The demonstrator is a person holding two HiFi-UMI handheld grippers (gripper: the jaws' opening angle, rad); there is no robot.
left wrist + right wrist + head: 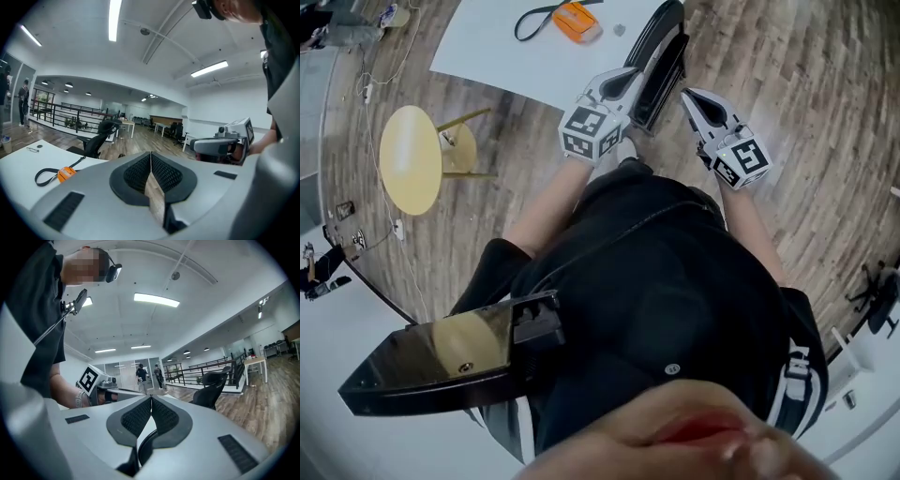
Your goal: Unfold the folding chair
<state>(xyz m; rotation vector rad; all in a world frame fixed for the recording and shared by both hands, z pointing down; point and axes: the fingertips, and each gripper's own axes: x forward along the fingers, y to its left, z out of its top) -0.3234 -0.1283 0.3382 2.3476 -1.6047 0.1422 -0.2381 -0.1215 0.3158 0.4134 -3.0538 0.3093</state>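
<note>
The folded black chair [661, 58] stands upright on the wood floor, next to the corner of a white table [516, 52]. My left gripper [630, 77] is shut and empty, its tips close to the chair's left edge; I cannot tell if they touch. My right gripper [688, 97] is also shut and empty, just right of the chair. In the left gripper view the jaws [151, 155] meet with nothing between them, and the right gripper [220, 144] shows beside them. In the right gripper view the shut jaws [151, 400] hang over a black curved rim [143, 447].
An orange tool with a black strap [575, 21] lies on the white table. A round yellow stool [411, 157] stands to the left on the floor. A black office chair [99, 135] stands beyond the table, and people stand far off by glass walls [140, 376].
</note>
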